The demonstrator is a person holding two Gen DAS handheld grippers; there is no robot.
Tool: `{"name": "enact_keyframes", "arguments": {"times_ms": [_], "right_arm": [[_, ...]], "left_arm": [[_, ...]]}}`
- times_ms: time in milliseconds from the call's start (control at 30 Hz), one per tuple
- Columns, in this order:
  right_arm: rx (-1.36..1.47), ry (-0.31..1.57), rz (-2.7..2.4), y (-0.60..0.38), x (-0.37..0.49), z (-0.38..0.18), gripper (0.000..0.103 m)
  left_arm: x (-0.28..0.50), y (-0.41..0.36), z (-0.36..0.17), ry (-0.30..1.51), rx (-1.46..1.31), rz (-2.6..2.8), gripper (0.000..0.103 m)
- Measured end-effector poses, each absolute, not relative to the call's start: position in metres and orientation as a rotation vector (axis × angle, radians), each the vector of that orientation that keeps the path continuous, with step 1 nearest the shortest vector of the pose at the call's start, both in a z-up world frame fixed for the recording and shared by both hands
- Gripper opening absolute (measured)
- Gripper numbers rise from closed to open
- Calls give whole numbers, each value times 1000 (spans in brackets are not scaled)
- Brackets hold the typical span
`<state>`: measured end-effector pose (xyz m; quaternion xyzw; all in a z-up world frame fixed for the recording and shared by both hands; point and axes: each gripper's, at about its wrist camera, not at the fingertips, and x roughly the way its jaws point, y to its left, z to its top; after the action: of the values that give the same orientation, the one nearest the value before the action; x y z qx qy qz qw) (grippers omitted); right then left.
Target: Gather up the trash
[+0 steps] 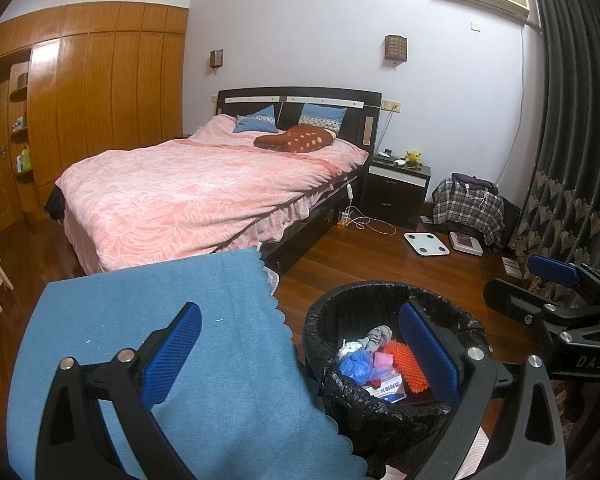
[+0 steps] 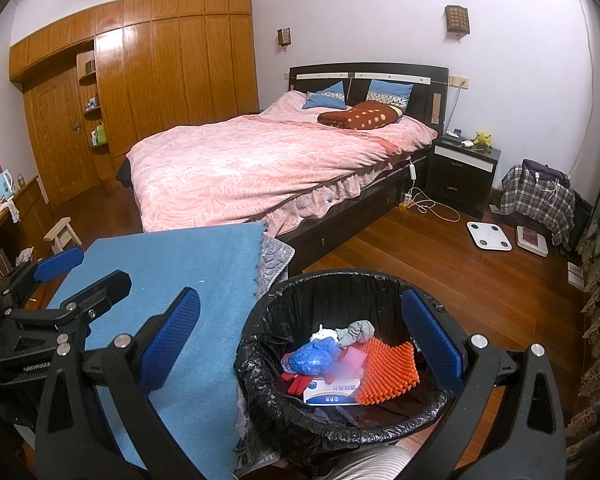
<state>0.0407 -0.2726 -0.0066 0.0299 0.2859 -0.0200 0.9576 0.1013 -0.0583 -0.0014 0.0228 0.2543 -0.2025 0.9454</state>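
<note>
Reads "DAS" on the black right gripper (image 1: 572, 276) frame; blue characters on the white cardboard box (image 2: 332, 394) (too blurred to decipher).

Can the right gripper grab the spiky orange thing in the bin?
Probably yes. The right gripper is open above the trash bin, and the spiky orange thing lies uncovered on top.

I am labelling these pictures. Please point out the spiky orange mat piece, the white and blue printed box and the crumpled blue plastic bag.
spiky orange mat piece (image 2: 388, 372), right wrist view, middle of its studded face
white and blue printed box (image 2: 334, 394), right wrist view, printed top
crumpled blue plastic bag (image 1: 356, 366), left wrist view, centre of the bundle
</note>
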Motion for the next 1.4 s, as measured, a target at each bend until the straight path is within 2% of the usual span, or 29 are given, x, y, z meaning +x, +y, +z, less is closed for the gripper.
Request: {"name": "enact_keyframes", "arguments": {"times_ms": [1400], "right_arm": [[61,588,-41,-271,41,-8,98]], "left_arm": [[103,-58,0,523,46,-413,97]]}}
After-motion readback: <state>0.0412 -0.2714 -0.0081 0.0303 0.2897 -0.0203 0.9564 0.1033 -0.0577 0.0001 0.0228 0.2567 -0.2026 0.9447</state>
